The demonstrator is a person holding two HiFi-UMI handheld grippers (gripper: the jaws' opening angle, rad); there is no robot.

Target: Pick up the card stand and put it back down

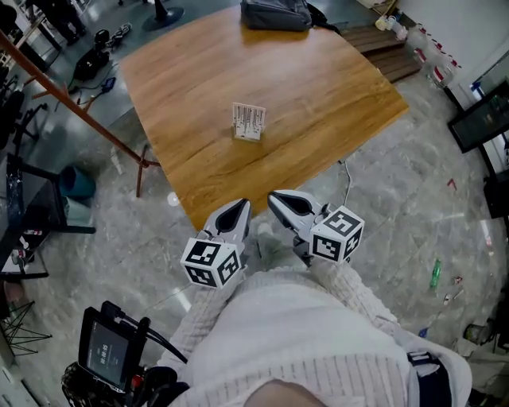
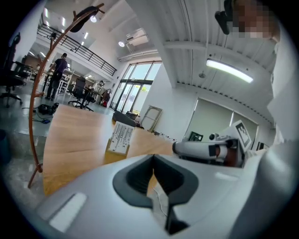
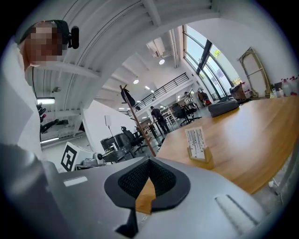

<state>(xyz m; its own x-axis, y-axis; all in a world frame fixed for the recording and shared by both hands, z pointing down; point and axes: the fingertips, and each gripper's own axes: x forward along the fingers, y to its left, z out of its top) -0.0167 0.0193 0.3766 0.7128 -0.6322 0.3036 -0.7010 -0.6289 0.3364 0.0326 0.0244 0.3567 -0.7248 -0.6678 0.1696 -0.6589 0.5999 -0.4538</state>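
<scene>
While card stand (image 1: 248, 122) sits on table (image 1: 318, 95), grey bag (image 1: 276, 13) at far edge

The head view looks steeply down on the table (image 1: 199, 87) from above. Both gripper views look low across it from just off its near edge. All three share the card stand (image 1: 248, 122).

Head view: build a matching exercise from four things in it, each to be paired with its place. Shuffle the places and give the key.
Things:
1. card stand
2. dark bag
3. green object
4. right gripper

Places:
A. on the floor, right of the table
B. by the table's near edge
C. at the table's far edge
D. upright near the table's middle

Pairs: 1-D, 2-C, 3-A, 4-B
</scene>
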